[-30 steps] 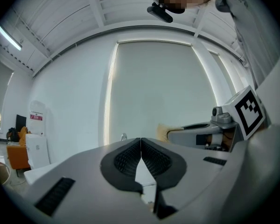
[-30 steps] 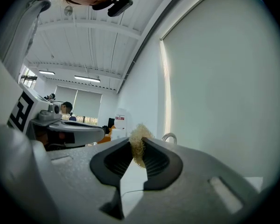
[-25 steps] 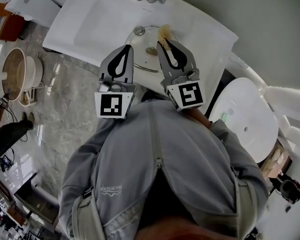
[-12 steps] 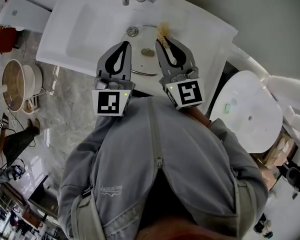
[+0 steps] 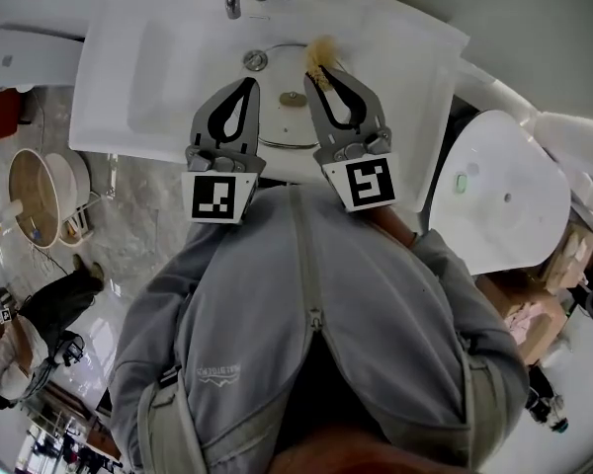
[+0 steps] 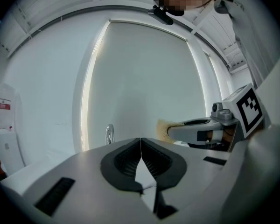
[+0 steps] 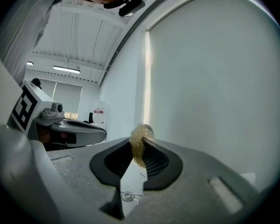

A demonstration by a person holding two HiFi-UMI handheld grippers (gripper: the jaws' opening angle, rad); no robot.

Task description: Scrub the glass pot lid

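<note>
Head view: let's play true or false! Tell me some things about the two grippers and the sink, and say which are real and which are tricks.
1. The right gripper is pinching a yellowish scrubber. True.
2. The left gripper is holding the glass pot lid. False: its jaws are shut together with nothing between them.
3. The glass pot lid lies in the basin of the white sink. True.
4. The two grippers are crossed over each other. False: they are side by side with a gap between them, both pointing toward the sink.
5. The scrubber is lying loose on the floor. False: it sticks out from the tip of the right gripper, over the basin.
</note>
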